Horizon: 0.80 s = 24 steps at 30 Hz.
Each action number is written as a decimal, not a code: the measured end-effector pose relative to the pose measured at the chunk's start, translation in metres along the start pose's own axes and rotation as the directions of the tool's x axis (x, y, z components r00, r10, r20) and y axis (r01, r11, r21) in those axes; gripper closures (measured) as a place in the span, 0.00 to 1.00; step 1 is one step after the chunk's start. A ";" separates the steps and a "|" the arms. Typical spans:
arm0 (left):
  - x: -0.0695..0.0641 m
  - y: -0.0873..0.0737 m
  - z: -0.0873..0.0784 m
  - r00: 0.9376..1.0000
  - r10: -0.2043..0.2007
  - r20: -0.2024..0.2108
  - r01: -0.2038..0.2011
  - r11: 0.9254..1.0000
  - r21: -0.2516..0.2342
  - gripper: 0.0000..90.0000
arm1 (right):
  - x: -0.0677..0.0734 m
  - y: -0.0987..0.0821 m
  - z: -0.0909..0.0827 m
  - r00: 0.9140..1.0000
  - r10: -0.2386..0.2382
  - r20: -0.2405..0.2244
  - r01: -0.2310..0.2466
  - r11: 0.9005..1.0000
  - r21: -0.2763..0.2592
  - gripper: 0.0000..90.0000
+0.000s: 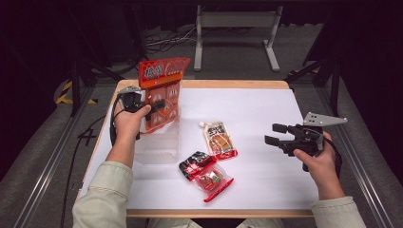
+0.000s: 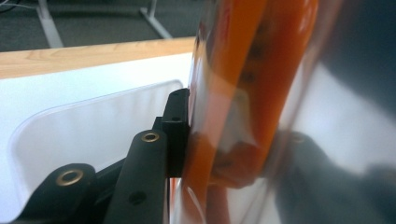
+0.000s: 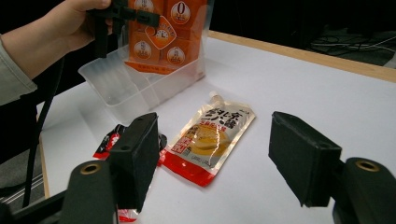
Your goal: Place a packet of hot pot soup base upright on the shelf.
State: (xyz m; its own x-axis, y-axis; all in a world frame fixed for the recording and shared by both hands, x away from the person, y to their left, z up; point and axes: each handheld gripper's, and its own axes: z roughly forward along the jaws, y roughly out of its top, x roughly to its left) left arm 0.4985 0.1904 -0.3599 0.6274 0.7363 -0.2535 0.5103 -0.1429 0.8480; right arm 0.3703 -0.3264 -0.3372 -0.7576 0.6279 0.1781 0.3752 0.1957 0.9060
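Observation:
An orange snack package (image 1: 161, 90) stands upright with its lower end inside a clear plastic bin (image 1: 157, 149) at the table's left. My left gripper (image 1: 154, 105) is shut on the package's middle. In the left gripper view a black pad (image 2: 180, 121) presses against the glossy orange package (image 2: 243, 93), with the bin (image 2: 93, 126) behind it. My right gripper (image 1: 275, 134) hovers open over the table's right side, holding nothing. Its view looks between the wide-apart jaws (image 3: 217, 154) toward a cream spout pouch (image 3: 210, 135), the bin (image 3: 100, 77), the orange package (image 3: 163, 32) and the left gripper (image 3: 123, 16).
On the white table top (image 1: 266, 104) lie the spout pouch (image 1: 219, 139), a black and red packet (image 1: 195, 164) and a red-edged clear packet (image 1: 211, 180), all near the middle front. Bare surface lies at the back and right. A metal stand (image 1: 235, 21) is beyond the table.

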 end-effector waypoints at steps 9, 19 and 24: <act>0.001 -0.002 -0.005 0.998 0.067 -0.002 -0.067 0.995 0.080 0.78 | 0.001 0.000 0.001 1.000 -0.006 -0.007 0.006 1.000 0.003 0.38; 0.008 -0.015 -0.009 0.999 0.032 0.002 -0.032 0.993 0.111 0.78 | 0.003 -0.001 0.002 1.000 -0.012 -0.016 0.012 1.000 0.008 0.38; 0.012 -0.023 -0.011 1.000 0.028 0.006 -0.028 0.995 0.094 0.78 | 0.002 -0.001 0.003 1.000 -0.012 -0.017 0.012 1.000 0.012 0.38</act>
State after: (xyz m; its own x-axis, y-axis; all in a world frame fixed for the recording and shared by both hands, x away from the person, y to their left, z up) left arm 0.4876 0.2095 -0.3773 0.6450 0.7279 -0.2325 0.5456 -0.2256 0.8071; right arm 0.3696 -0.3230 -0.3388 -0.7708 0.6129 0.1741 0.3726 0.2120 0.9035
